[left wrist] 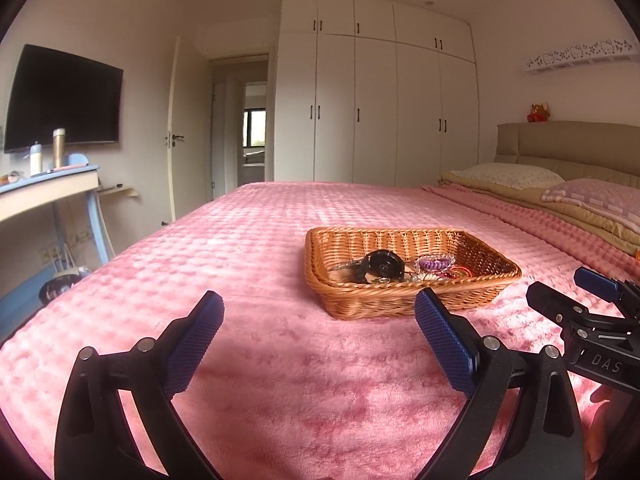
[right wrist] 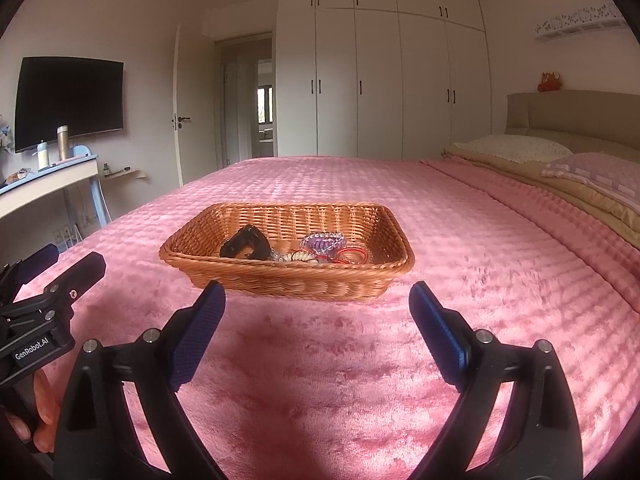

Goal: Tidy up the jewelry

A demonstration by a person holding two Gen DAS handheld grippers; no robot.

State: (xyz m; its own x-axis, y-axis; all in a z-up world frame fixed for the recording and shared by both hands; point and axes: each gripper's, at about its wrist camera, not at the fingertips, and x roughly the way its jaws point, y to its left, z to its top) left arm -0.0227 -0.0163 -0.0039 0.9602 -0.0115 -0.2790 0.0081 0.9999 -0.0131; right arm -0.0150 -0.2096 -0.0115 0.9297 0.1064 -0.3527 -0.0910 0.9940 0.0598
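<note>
A shallow wicker basket (left wrist: 352, 304) sits on the pink bedspread; it also shows in the right wrist view (right wrist: 280, 280). Inside lie a black watch (left wrist: 380, 266), a purple bead bracelet (left wrist: 434, 262), a red cord bracelet (left wrist: 460, 272) and pale beads. The right wrist view shows the same watch (right wrist: 244, 246), purple bracelet (right wrist: 322, 242) and red bracelet (right wrist: 352, 255). My left gripper (left wrist: 318, 312) is open and empty, just short of the basket's near left. My right gripper (right wrist: 316, 300) is open and empty, in front of the basket's near rim.
The pink blanket (right wrist: 320, 380) covers the whole bed. Pillows (left wrist: 520, 176) and a headboard are at the right. A desk (left wrist: 48, 188) with bottles and a wall TV stand at the left. White wardrobes (left wrist: 376, 108) and a doorway are behind.
</note>
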